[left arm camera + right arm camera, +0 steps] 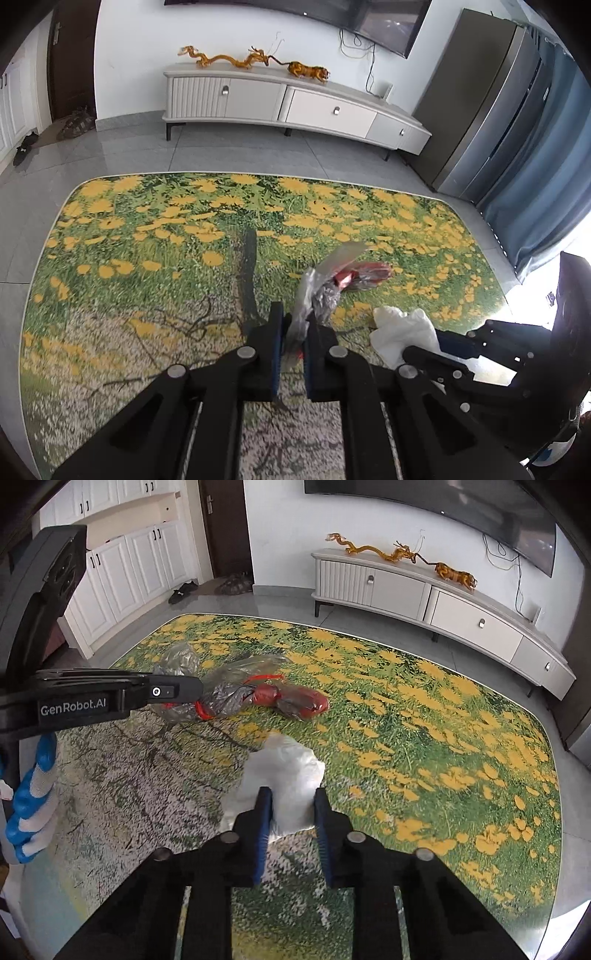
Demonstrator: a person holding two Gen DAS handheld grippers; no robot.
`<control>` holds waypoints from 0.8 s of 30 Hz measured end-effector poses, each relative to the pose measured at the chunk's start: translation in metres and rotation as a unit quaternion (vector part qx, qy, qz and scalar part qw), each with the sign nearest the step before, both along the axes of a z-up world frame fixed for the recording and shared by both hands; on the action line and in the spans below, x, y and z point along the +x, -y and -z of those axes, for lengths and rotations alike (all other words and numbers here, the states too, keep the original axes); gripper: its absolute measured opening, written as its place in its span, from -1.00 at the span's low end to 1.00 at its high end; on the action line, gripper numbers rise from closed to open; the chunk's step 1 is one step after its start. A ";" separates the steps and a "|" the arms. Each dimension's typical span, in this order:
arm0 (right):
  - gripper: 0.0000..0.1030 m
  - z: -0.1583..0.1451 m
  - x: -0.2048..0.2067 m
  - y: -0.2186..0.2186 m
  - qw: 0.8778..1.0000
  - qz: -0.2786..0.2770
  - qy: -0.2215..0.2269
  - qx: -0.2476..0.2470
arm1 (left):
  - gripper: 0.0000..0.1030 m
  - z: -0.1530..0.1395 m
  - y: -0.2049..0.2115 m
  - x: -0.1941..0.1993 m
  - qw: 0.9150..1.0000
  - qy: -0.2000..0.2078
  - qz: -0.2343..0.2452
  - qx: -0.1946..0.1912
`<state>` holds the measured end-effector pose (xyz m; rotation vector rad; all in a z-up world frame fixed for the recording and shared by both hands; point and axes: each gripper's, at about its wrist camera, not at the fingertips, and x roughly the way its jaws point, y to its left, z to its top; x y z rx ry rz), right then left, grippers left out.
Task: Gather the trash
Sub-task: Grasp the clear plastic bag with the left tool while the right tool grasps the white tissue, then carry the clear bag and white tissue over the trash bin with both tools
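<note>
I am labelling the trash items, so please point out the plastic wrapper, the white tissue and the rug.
plastic wrapper (236,696): right wrist view, on its crumpled grey middle.
white tissue (286,771): right wrist view, on the middle of the wad, ahead of the tool.
rug (147,236): left wrist view, on a bare flowered part.

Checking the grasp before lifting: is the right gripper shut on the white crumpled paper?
Shut on it: the right gripper has both pads pressed against the white crumpled paper.

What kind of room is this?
Most likely a living room in a home: a big flowery rug covers the tiled floor, and a long TV cabinet stands under a wall-mounted television.
</note>
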<state>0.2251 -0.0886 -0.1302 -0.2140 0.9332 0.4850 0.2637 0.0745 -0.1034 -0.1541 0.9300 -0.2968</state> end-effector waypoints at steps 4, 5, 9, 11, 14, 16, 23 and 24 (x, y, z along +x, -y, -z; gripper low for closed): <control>-0.71 -0.005 -0.014 0.006 1.000 0.005 0.004 0.017 | -0.85 -0.012 -0.001 -0.020 1.000 0.017 -0.008 0.008; -0.71 -0.009 -0.019 0.010 1.000 0.007 0.005 0.023 | -0.85 -0.017 0.000 -0.028 1.000 0.026 -0.010 0.011; -0.71 -0.024 -0.039 0.022 0.999 0.008 0.013 0.035 | -0.85 -0.036 0.008 -0.055 0.998 0.055 -0.010 0.022; -0.71 -0.031 -0.051 0.028 0.999 0.007 0.019 0.036 | -0.85 -0.047 0.014 -0.072 0.997 0.072 -0.009 0.030; -0.71 -0.043 -0.071 0.036 0.999 0.009 0.027 0.039 | -0.85 -0.061 0.022 -0.093 0.995 0.088 -0.007 0.034; -0.71 -0.052 -0.084 0.043 0.998 0.011 0.035 0.042 | -0.85 -0.072 0.027 -0.108 0.994 0.102 -0.005 0.036; -0.71 -0.087 -0.124 0.077 0.995 0.035 0.071 0.062 | -0.85 -0.103 0.045 -0.149 0.989 0.143 0.010 0.040; -0.71 -0.091 -0.129 0.081 0.994 0.040 0.075 0.064 | -0.85 -0.107 0.048 -0.154 0.988 0.149 0.013 0.042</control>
